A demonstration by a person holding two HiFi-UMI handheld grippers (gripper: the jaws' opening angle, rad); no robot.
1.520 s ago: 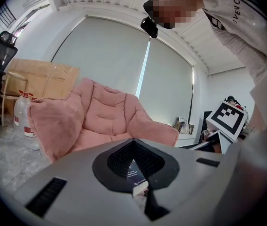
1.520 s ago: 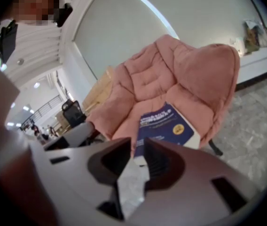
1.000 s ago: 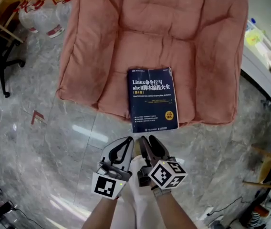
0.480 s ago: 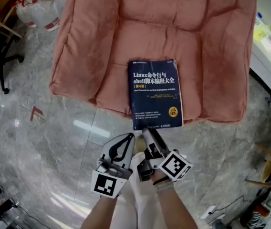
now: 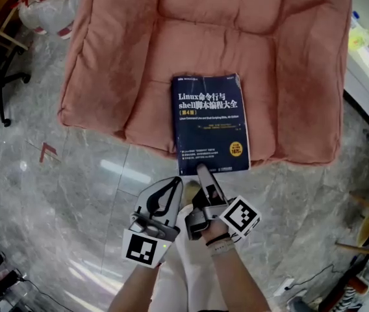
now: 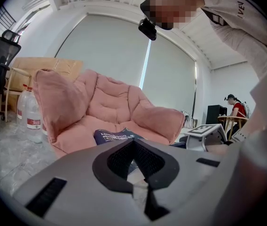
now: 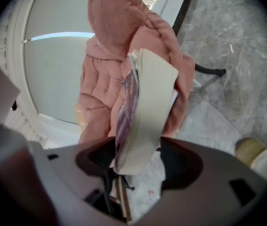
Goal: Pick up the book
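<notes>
The right gripper (image 5: 202,171) has been brought to the near edge of the book (image 5: 209,123) on the cushion (image 5: 126,77). Its jaws, just opened wide, are set astride that edge, unclamped. The left gripper (image 5: 173,184) is closed, empty.

The dark blue book (image 5: 210,125) in front of me carries the white title "Linux命令行与shell脚本编程大全", with "第4版" in a small yellow tag beneath it. The finer print lower on its cover is too small for me to read.
</notes>
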